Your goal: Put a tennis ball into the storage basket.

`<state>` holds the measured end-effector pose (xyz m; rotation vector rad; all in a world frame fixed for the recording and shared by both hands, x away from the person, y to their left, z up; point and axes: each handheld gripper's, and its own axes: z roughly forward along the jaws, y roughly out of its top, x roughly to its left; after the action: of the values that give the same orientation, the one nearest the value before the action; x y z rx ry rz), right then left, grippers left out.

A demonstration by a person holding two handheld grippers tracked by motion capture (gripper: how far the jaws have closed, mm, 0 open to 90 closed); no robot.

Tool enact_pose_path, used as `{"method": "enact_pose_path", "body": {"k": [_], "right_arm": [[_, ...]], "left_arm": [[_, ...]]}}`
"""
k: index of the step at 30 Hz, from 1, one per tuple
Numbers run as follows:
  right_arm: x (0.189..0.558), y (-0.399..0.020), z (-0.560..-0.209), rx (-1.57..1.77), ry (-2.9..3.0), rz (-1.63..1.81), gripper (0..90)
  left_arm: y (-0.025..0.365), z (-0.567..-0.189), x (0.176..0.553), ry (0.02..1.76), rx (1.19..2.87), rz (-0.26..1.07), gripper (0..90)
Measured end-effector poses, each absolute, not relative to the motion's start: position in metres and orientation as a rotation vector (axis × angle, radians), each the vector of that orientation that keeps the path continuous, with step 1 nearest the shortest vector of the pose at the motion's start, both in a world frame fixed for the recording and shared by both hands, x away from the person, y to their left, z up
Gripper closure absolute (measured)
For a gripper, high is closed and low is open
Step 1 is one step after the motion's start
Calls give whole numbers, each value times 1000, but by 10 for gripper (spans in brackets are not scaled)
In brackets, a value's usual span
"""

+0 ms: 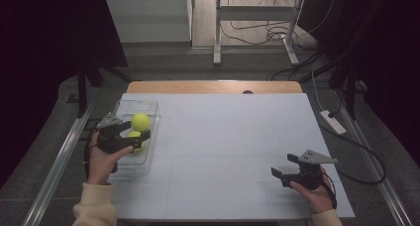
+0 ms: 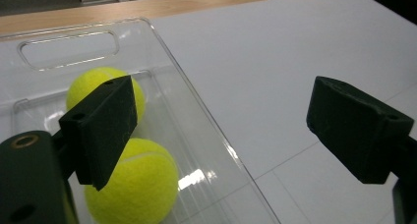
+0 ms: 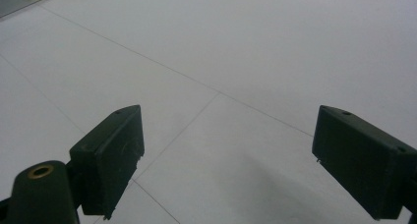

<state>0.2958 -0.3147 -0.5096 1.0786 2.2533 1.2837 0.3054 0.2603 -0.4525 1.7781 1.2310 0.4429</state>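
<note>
Two yellow-green tennis balls lie in a clear plastic tray (image 1: 132, 105) at the table's left. The far ball (image 1: 140, 121) shows whole; the near ball (image 1: 132, 135) is partly covered by my left gripper (image 1: 139, 138), which hovers over the tray's near end. In the left gripper view the far ball (image 2: 87, 85) and the near ball (image 2: 145, 184) sit beside the left jaw, inside the tray (image 2: 196, 113). My left gripper (image 2: 223, 130) is open with nothing between its jaws. My right gripper (image 1: 282, 165) rests low over the white table at the front right, open and empty (image 3: 226, 160).
The white tabletop (image 1: 223, 146) has faint grid lines and a wooden strip (image 1: 213, 87) along its far edge. Metal rails run along both sides of the table. A white power strip (image 1: 333, 122) and cables lie on the floor to the right.
</note>
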Motion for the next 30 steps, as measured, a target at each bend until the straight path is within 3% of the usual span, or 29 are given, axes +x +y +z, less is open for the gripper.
{"method": "enact_pose_path", "body": {"k": [30], "right_arm": [[294, -310, -501, 1078, 2205, 1379, 122]], "left_arm": [[247, -477, 255, 1112, 1784, 423, 105]]}}
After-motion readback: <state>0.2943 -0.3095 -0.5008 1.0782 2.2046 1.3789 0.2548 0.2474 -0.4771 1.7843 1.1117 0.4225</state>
